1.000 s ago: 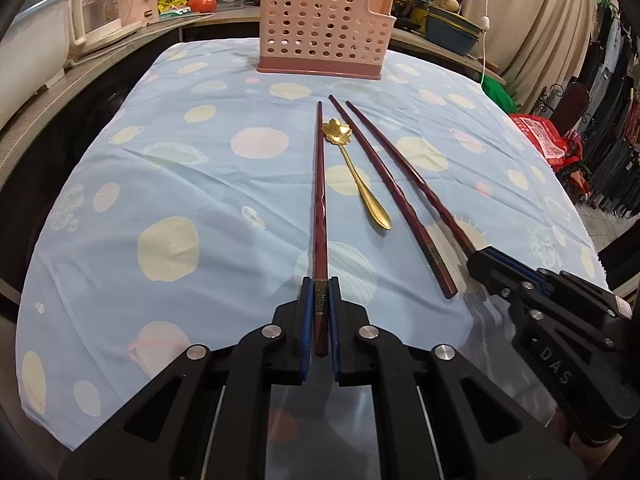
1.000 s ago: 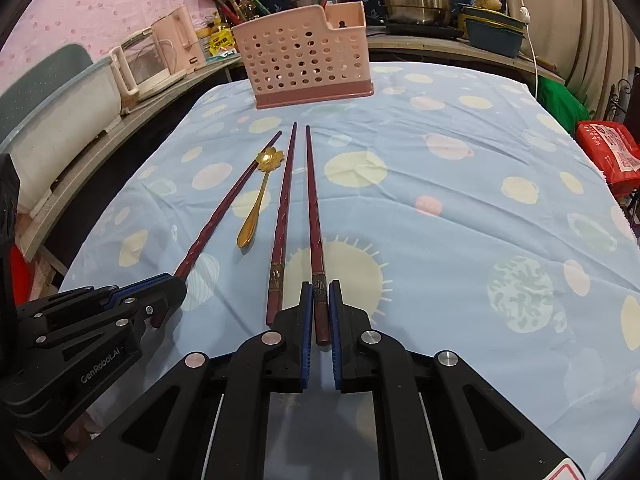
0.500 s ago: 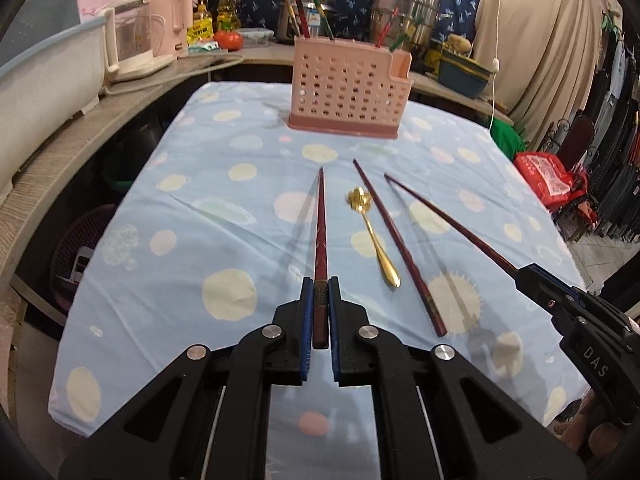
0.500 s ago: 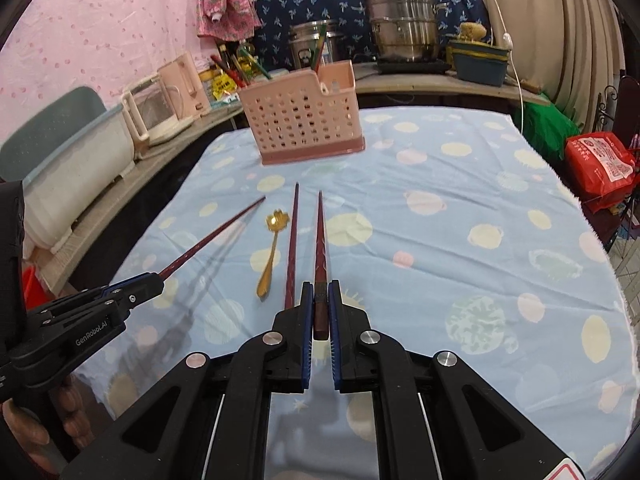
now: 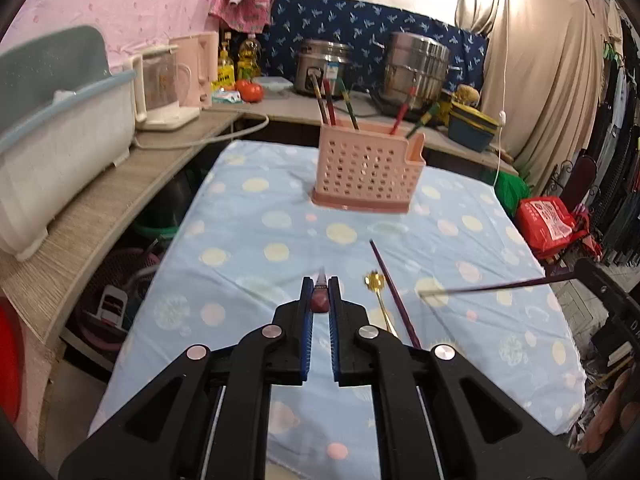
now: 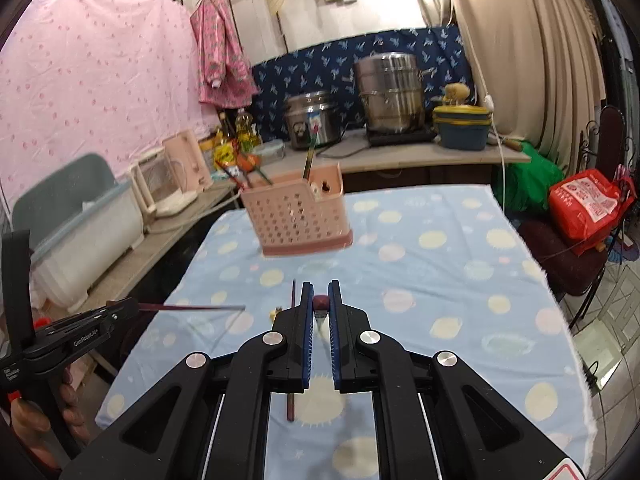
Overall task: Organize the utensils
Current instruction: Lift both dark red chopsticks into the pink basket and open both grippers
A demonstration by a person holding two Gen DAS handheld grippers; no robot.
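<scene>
My left gripper (image 5: 320,292) is shut on a dark red chopstick (image 5: 320,298), held in the air and seen end-on. My right gripper (image 6: 320,300) is shut on a second dark red chopstick (image 6: 321,303), also lifted; it shows in the left wrist view (image 5: 492,288) pointing left from the right gripper. The left one shows in the right wrist view (image 6: 192,308). A third chopstick (image 5: 394,292) and a gold flower-ended spoon (image 5: 380,296) lie on the blue spotted tablecloth (image 5: 260,240). A pink perforated utensil holder (image 5: 366,172) stands at the table's far end, holding several utensils.
A counter (image 5: 100,208) runs along the left and back with a white tub (image 5: 60,136), a pink kettle (image 5: 168,92), steel pots (image 5: 416,64) and a blue container (image 5: 474,128). A red bag (image 5: 548,220) and hanging clothes stand at the right.
Both grippers have lifted their chopsticks off the cloth and risen, tilting the views up toward the holder. The third chopstick and the spoon stay on the table.
</scene>
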